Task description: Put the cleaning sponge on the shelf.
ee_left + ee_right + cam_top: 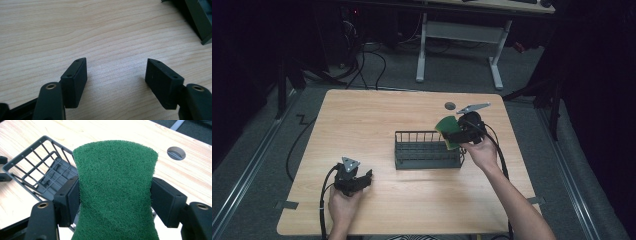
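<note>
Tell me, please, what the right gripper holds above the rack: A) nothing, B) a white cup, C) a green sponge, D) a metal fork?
C: the right gripper has its fingers pressed into both sides of a green sponge, pinching it narrower, just above the dark rack.

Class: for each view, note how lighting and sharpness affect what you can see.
High view: table lit, surroundings dark, slightly soft. Left gripper view: wood grain crisp, soft shadows under the jaws. Right gripper view: sponge texture sharp, table bright near the top edge.
</note>
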{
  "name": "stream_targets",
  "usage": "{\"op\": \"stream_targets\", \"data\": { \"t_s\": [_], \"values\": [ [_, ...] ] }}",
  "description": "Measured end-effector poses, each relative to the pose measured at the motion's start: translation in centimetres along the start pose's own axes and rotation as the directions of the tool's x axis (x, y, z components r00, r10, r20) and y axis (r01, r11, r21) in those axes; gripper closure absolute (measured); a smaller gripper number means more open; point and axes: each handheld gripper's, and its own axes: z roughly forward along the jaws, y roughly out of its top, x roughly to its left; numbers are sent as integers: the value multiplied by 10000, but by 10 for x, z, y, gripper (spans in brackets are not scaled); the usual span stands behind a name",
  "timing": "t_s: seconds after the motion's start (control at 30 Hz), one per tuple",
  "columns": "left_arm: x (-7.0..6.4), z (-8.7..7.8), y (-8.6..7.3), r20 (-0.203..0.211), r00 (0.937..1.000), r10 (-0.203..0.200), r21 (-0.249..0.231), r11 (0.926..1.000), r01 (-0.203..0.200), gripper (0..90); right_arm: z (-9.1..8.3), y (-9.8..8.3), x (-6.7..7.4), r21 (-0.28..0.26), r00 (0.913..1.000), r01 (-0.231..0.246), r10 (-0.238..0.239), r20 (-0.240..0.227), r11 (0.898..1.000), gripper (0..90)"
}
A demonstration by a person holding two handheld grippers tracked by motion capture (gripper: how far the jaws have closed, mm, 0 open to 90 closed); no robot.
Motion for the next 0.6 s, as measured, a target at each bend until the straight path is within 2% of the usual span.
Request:
{"op": "stream_targets", "data": {
  "t_s": [0.37, 0.6],
  "values": [
    [0, 0, 0, 5, 10000, -6, -2, 10000, 6, 345, 19, 3, 8, 470, 10000, 17, -20, 71, 9989, 296],
    [0, 0, 0, 0, 10000, -5, -2, 10000, 5, 344, 25, 3, 9, 550, 9993, -280, 266, 254, 9981, 297]
  ]
}}
